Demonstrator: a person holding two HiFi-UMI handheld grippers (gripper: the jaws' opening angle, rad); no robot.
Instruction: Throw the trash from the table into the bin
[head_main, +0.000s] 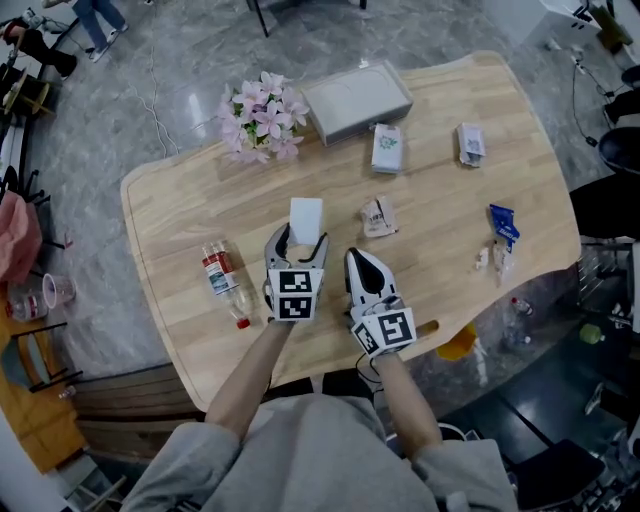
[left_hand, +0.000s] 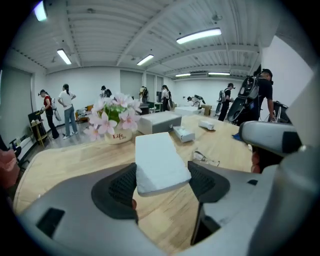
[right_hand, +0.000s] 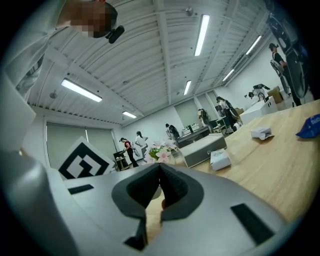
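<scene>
My left gripper (head_main: 298, 243) is shut on a white rectangular block (head_main: 305, 218) near the table's middle. In the left gripper view the white block (left_hand: 157, 161) sits between both dark pads (left_hand: 119, 188) of the left gripper (left_hand: 162, 181), just above the wood. Close to its right is my right gripper (head_main: 357, 262), which in the right gripper view (right_hand: 160, 173) is shut with nothing in it. A plastic bottle (head_main: 223, 282) lies on its side to the left. A crumpled wrapper (head_main: 378, 217) lies right of the block. No bin shows in any view.
Further trash lies on the wooden table (head_main: 180, 215): a small carton (head_main: 386, 148), a crumpled packet (head_main: 469, 143) and a blue wrapper (head_main: 503, 224) at the right edge. A flower pot (head_main: 262, 118) and a grey box (head_main: 357, 100) stand at the back. People stand beyond the table.
</scene>
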